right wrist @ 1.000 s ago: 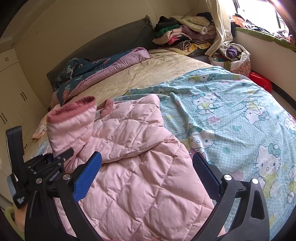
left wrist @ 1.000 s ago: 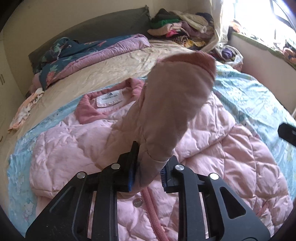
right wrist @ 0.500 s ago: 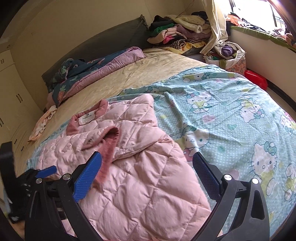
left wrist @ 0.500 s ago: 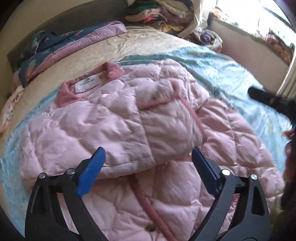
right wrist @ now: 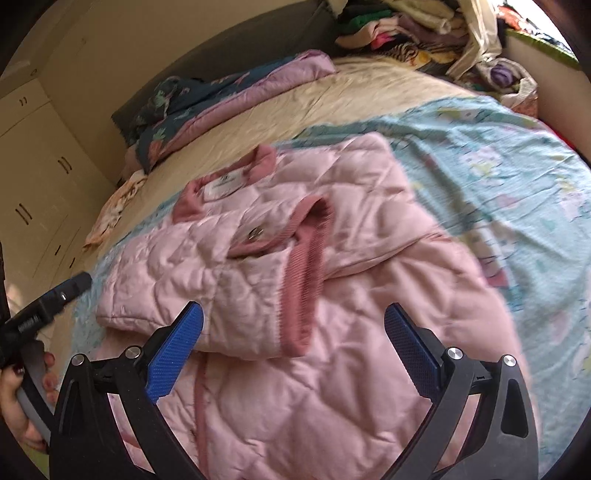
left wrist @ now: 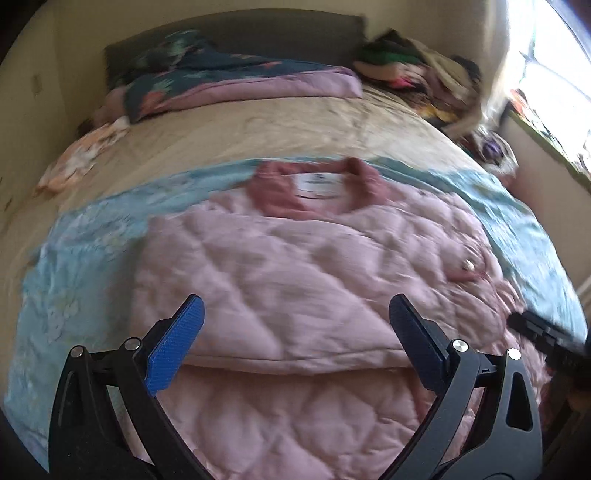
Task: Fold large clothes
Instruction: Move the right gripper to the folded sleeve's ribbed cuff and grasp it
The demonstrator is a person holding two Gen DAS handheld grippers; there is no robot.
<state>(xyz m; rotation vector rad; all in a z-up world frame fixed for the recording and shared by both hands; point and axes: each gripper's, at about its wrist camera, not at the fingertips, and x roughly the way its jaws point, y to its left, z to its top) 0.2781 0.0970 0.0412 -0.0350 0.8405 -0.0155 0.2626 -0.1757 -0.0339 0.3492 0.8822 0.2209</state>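
Observation:
A pink quilted jacket (left wrist: 295, 280) lies on the bed, its darker pink collar (left wrist: 317, 184) with a white label at the far end. One sleeve is folded across the body; its ribbed cuff (right wrist: 303, 273) shows in the right wrist view, where the jacket (right wrist: 332, 369) fills the middle. My left gripper (left wrist: 293, 343) is open and empty above the folded sleeve's near edge. My right gripper (right wrist: 293, 343) is open and empty above the jacket's lower part. The left gripper's tip (right wrist: 62, 295) shows at the left edge; the right gripper's tip (left wrist: 535, 332) shows at the right.
The jacket rests on a light blue cartoon-print sheet (right wrist: 498, 155) over a beige bedspread (left wrist: 258, 125). A folded purple and dark floral quilt (left wrist: 229, 88) lies by the headboard. A pile of clothes (right wrist: 406, 26) sits in the far corner. Cream cupboards (right wrist: 37, 177) stand left.
My left gripper let go of the sleeve, which now lies folded across the jacket body, and opened wide. Both grippers have shifted; the views are blurred by motion.

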